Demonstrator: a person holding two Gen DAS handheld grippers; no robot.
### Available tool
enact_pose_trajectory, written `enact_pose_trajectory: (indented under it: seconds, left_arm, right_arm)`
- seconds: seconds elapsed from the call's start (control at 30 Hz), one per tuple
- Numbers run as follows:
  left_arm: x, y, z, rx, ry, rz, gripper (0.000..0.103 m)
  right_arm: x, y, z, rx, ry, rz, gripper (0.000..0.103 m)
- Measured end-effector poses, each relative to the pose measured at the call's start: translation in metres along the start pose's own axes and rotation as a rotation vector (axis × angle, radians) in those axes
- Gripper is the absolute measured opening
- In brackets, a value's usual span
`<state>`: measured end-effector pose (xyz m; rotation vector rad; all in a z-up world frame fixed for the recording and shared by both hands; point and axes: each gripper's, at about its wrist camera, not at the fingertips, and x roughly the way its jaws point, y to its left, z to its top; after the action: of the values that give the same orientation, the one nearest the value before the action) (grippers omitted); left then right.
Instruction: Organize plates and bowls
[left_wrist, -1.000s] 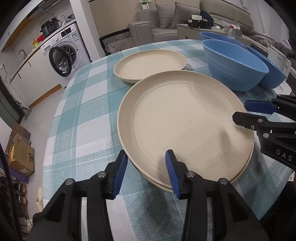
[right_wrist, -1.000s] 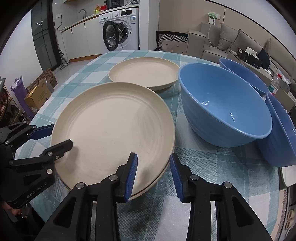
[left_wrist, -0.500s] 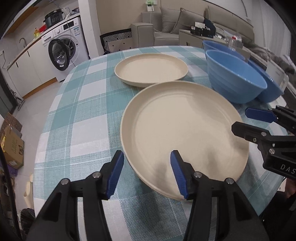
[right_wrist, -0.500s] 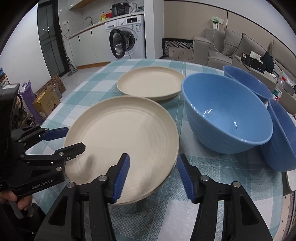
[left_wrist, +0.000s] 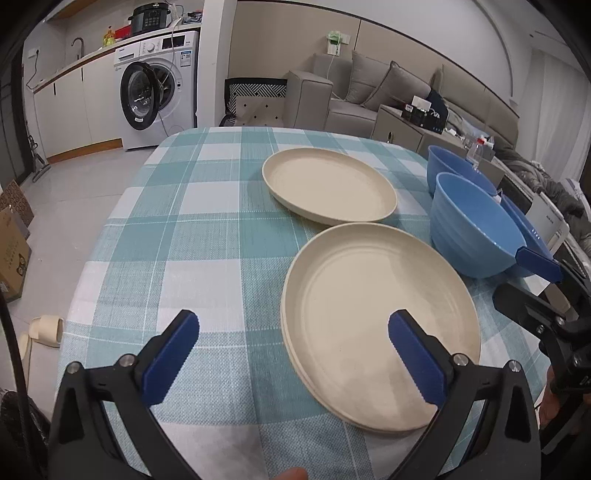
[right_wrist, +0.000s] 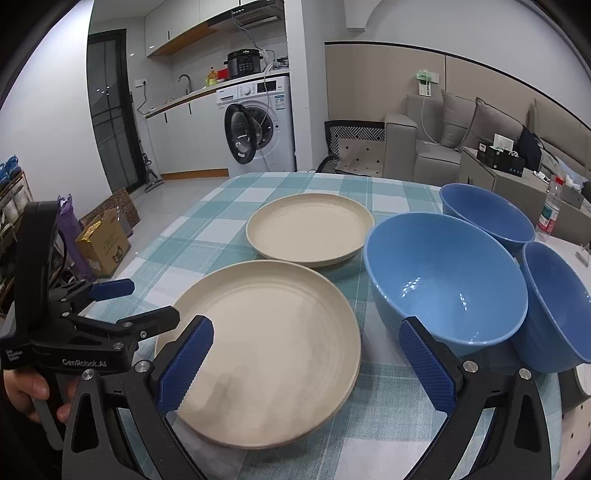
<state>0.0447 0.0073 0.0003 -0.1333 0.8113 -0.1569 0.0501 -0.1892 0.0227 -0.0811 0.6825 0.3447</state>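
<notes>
A stack of two cream plates (left_wrist: 380, 314) (right_wrist: 269, 343) lies near the front of the checked tablecloth. A single cream plate (left_wrist: 328, 184) (right_wrist: 308, 229) lies behind it. Three blue bowls stand to the right: a large one (right_wrist: 443, 280) (left_wrist: 472, 232), one behind it (right_wrist: 487, 218), one at the right edge (right_wrist: 554, 306). My left gripper (left_wrist: 295, 354) is open and empty, raised above the stack's left edge. My right gripper (right_wrist: 306, 362) is open and empty, above the stack's right side. Each gripper shows in the other's view.
The round table's cloth (left_wrist: 177, 229) has bare space on the left. A washing machine (left_wrist: 159, 85) and a sofa (left_wrist: 369, 92) stand beyond the table. Cardboard boxes (right_wrist: 103, 240) sit on the floor at left. A bottle (right_wrist: 550, 214) stands behind the bowls.
Both grippers have opened wide and pulled back and up from the near plate stack, which now rests on the table.
</notes>
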Motion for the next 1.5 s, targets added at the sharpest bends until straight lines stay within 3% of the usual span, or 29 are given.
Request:
enact_pose_trajectory:
  seconds: [0.2,0.57,1.07,1.5]
  left_arm:
    - [0.009,0.003,0.009,-0.007,0.014,0.012,0.103]
    - [0.027,-0.001,0.032,-0.005,0.025,0.038,0.103]
    - [0.048,0.002,0.067,-0.008,0.026,0.079,0.103]
    - [0.079,0.014,0.096,-0.047,0.059,0.096,0.103]
  right_arm:
    - [0.003,0.001,0.014,0.015,-0.027,0.014,0.102]
    - [0.026,-0.011,0.026,0.02,0.008,0.051,0.102]
    - [0.039,-0.033,0.065,0.044,-0.014,0.049,0.102]
    - [0.067,-0.037,0.087,0.028,0.028,0.03,0.102]
